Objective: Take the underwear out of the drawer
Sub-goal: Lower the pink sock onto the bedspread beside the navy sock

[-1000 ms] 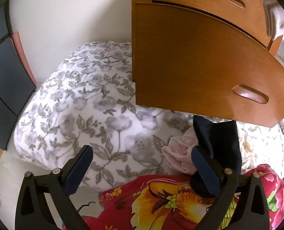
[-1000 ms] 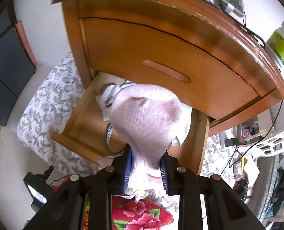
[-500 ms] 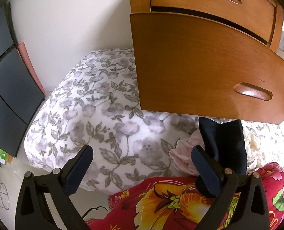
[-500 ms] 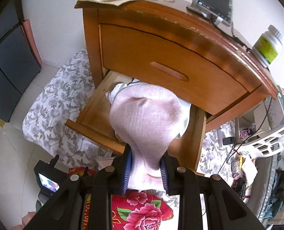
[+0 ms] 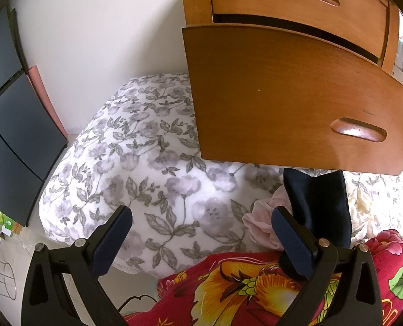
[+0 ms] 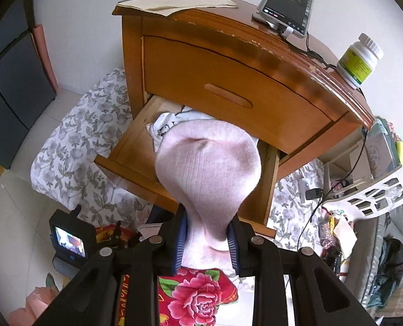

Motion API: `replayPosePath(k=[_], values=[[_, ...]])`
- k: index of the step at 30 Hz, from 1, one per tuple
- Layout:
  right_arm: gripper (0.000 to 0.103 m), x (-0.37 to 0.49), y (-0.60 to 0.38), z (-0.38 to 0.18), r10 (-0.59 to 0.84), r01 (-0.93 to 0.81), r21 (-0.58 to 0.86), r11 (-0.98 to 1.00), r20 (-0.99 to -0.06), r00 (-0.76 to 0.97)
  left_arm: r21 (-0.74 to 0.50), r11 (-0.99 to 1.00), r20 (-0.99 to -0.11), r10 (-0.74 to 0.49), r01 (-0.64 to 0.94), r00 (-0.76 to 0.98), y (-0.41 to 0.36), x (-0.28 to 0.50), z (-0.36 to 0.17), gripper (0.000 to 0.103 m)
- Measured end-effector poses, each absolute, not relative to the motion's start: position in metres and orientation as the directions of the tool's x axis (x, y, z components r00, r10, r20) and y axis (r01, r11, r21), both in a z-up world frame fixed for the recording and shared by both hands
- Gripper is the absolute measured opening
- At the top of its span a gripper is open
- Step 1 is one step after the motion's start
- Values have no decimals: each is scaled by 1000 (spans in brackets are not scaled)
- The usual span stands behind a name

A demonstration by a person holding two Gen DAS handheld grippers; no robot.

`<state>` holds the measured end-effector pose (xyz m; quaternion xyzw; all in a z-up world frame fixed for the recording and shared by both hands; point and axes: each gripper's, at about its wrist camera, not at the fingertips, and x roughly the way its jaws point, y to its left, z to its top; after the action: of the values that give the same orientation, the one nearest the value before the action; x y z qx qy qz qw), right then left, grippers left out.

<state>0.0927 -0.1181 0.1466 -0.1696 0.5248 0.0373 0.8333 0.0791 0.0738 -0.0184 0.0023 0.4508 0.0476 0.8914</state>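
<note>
Above the pulled-out lower drawer (image 6: 136, 146) of the orange-brown wooden nightstand (image 6: 228, 62), the right gripper (image 6: 206, 240) pinches a pale pink ribbed-knit underwear piece (image 6: 209, 168), which bulges out past the fingertips. White garments (image 6: 166, 127) lie in the drawer. Below the drawer front (image 5: 296, 100), the left gripper (image 5: 201, 233) stands spread with nothing between its pads, beside a dark navy folded cloth (image 5: 321, 203) and crumpled pink cloth (image 5: 261, 222) on the grey-flowered white bedding (image 5: 136, 168).
</note>
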Motion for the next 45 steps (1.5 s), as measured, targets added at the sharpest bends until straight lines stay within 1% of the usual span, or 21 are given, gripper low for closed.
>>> replayPosePath(k=[9,23,31,35,45], values=[[29,79,-118,127,-123,-264,-251,931,-899,419,52,995,-802,91,-84,590,73,79,-17,102],[29,78,-117,40,-132,-307,-224,925,-947,292,45,995,-805,86,-84,587,74,79,-18,102],[29,85,-116,-15,-111,-297,-174,939,-970,217,33,996,-807,75,-82,585,75,79,-19,102],[29,88,-112,-43,-123,-302,-175,937,-975,183,27,996,-808,69,-81,585,76,79,-19,102],[31,93,-115,-87,-129,-297,-163,941,-983,133,24,997,-812,65,-78,580,75,79,-19,102]])
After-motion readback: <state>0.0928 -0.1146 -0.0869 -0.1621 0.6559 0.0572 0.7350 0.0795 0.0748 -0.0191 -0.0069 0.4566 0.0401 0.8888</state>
